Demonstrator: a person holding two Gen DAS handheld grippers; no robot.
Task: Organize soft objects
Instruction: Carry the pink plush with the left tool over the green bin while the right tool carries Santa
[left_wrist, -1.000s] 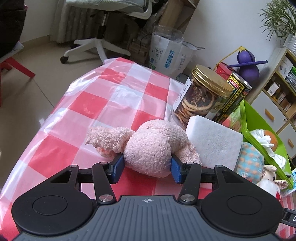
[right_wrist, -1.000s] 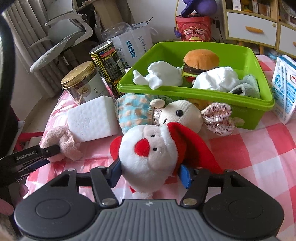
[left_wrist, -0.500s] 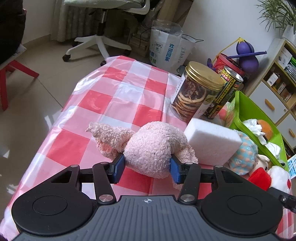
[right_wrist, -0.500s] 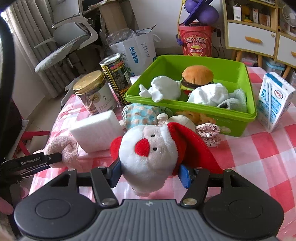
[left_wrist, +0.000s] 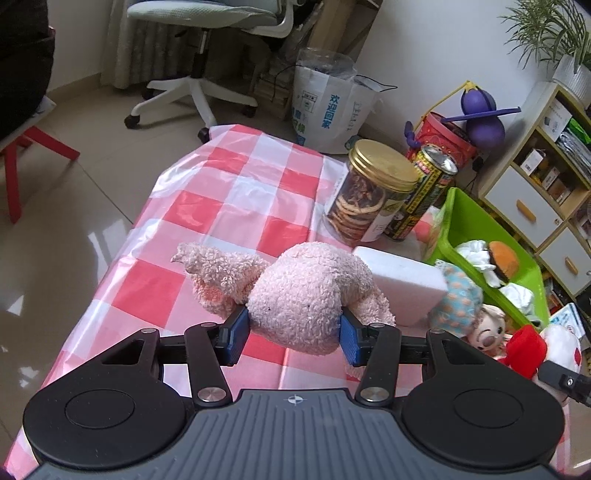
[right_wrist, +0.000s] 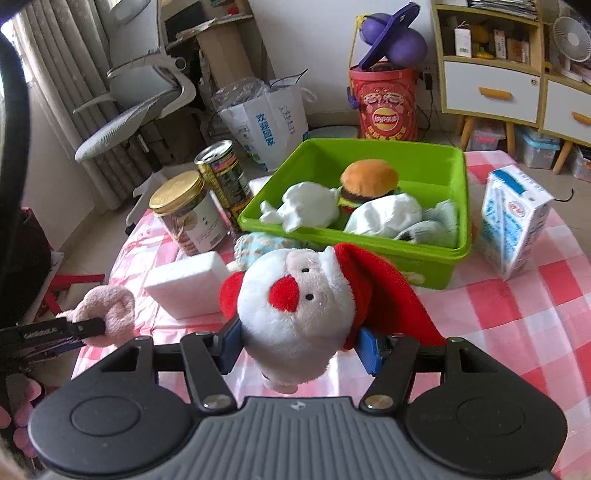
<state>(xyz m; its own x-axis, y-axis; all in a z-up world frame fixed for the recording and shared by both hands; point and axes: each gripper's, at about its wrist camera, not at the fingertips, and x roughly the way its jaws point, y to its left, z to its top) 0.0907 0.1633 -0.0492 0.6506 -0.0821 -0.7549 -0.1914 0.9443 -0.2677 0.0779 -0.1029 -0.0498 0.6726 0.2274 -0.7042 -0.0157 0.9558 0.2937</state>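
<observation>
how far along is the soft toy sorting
Partly done. The green bin already holds a burger toy and white soft items. In hand: left gripper clamps the pink plush; right gripper clamps the santa plush. Left: the patterned doll beside the bin.

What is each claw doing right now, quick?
Left gripper: closed on the pink plush.
Right gripper: closed on the Santa plush.
</observation>
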